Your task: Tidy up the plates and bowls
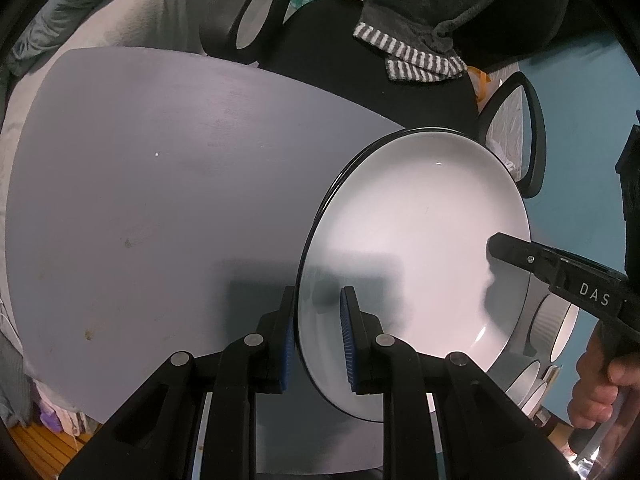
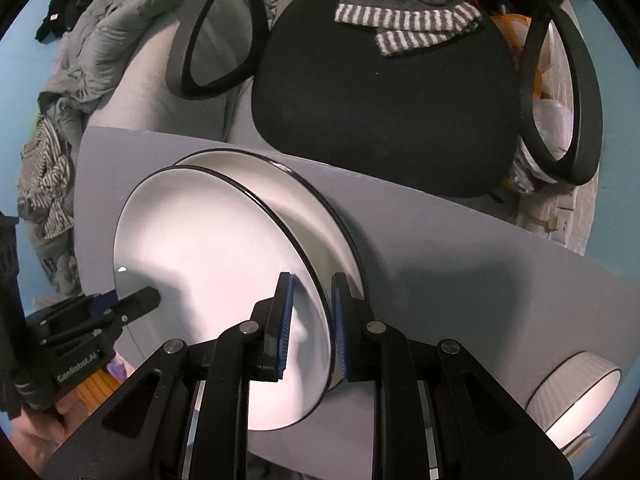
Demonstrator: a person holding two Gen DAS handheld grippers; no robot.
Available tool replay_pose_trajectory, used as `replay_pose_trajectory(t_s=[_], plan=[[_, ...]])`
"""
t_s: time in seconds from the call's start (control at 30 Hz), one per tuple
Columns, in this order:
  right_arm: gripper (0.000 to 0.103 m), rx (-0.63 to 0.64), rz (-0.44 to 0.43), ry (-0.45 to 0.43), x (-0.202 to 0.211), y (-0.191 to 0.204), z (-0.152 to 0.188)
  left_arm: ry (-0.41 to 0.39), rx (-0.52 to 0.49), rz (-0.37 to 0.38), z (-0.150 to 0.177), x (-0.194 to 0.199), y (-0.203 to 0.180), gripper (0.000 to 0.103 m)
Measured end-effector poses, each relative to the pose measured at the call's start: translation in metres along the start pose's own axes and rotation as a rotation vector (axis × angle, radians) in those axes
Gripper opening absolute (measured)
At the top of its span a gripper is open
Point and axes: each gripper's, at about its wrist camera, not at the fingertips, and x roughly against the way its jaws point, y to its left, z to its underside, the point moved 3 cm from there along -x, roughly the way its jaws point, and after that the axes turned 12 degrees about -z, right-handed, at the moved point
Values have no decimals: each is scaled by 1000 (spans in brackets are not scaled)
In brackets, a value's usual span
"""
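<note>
A large white plate with a black rim [image 1: 412, 240] [image 2: 208, 264] sits tilted on a second like plate [image 2: 304, 204] on the grey table [image 1: 160, 200]. My left gripper [image 1: 318, 340] straddles the top plate's left rim, one pad under it and one over, with a gap showing. My right gripper [image 2: 310, 324] straddles the opposite rim, jaws apart around it. The right gripper's finger [image 1: 516, 250] shows over the plate in the left wrist view. The left gripper's finger [image 2: 140, 300] shows in the right wrist view.
White ribbed bowls [image 1: 556, 328] [image 2: 576, 396] stand right of the plates near the table edge. A black office chair [image 2: 380, 112] with striped cloth [image 2: 404, 20] on it stands behind the table. Bedding [image 2: 100, 40] lies to the left.
</note>
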Motion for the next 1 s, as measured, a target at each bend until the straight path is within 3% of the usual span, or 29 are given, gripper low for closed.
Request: replay_pose_trajectory(t_s=[0.33,0.6,0.8,1.0], plan=[[20,-40,-6,19,0,-3,-6,11,11,-2,-3,1,3,19],[27,-45,83,78,-3,6,-8,12,5,-38,-7,1,-3,21],[27,6,181,126,-4,15,-8,10,-13,-50,-9,0,-9,25],[27,22,225,145,-5,17,-7,9,-39,-76,-10,0,-12,28]])
